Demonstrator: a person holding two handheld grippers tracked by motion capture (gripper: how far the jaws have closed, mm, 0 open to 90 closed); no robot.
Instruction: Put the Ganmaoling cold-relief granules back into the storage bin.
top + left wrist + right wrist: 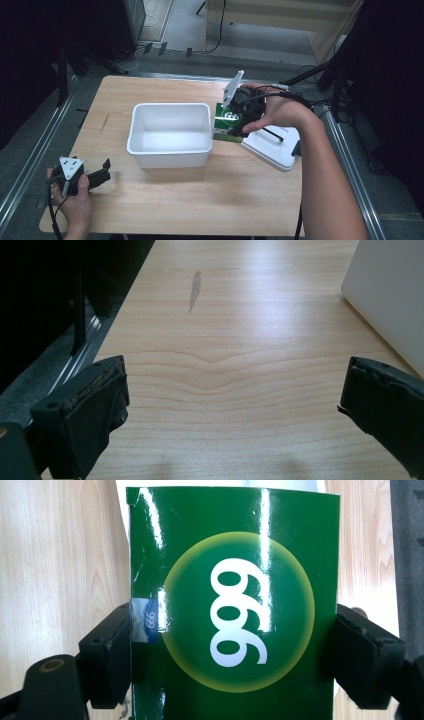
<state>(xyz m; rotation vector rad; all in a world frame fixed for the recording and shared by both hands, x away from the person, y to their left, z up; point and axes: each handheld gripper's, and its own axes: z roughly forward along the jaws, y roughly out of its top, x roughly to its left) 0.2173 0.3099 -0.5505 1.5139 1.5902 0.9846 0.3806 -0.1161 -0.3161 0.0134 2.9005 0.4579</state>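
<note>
A green box point(235, 605) with a white "999" in a yellow-edged circle sits between the two black jaws of my right gripper point(232, 652), which press on its left and right sides. From the high view the same green box point(227, 121) hangs just right of the white bin point(170, 150), held by my right gripper point(239, 120) above the table. My left gripper point(102, 172) rests low at the table's near left corner, open, with nothing between its jaws. In the left gripper view the jaws stand wide apart over bare wood point(225, 365).
The white bin's wall point(395, 295) shows at the right of the left gripper view. A white lid point(272, 145) lies on the table right of the bin, under my right hand. The table's left edge drops to a metal rail point(35, 155).
</note>
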